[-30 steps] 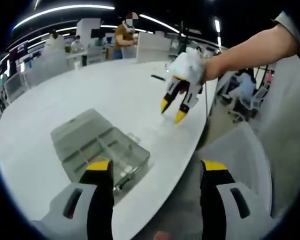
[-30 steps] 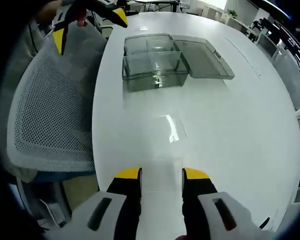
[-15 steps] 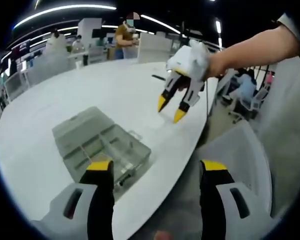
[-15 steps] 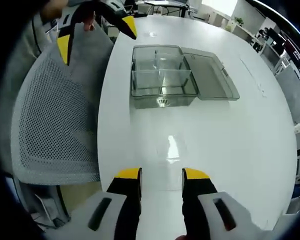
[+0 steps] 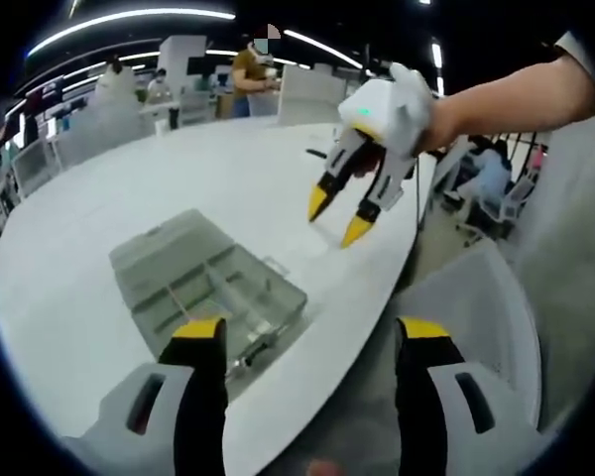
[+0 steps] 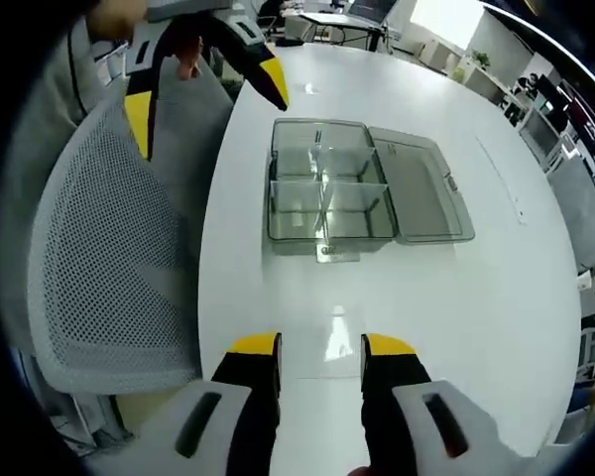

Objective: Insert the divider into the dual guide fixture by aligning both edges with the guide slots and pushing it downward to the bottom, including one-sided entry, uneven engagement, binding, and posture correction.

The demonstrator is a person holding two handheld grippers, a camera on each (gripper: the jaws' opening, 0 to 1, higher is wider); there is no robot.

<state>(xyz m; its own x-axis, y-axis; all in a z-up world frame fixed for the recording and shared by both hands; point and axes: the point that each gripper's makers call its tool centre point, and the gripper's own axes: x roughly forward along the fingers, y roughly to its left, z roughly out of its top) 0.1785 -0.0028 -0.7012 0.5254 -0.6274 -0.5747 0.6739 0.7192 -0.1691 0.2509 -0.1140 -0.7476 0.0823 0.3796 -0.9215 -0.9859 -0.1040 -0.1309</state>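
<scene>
Raised right hand-held gripper (image 5: 333, 218) slightly parted, empty, left hand-held gripper (image 6: 203, 94) wide, empty, divider indistinct inside clear box (image 6: 329, 193)

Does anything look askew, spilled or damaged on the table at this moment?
Nothing stands out. The clear compartment box sits flat near the white table's edge with its lid folded open beside it. Both the left hand-held gripper and the right hand-held gripper are open, holding nothing.

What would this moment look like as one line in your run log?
left gripper: open, empty | right gripper: open, empty | clear box: lid open, on white table | stage: approach
</scene>
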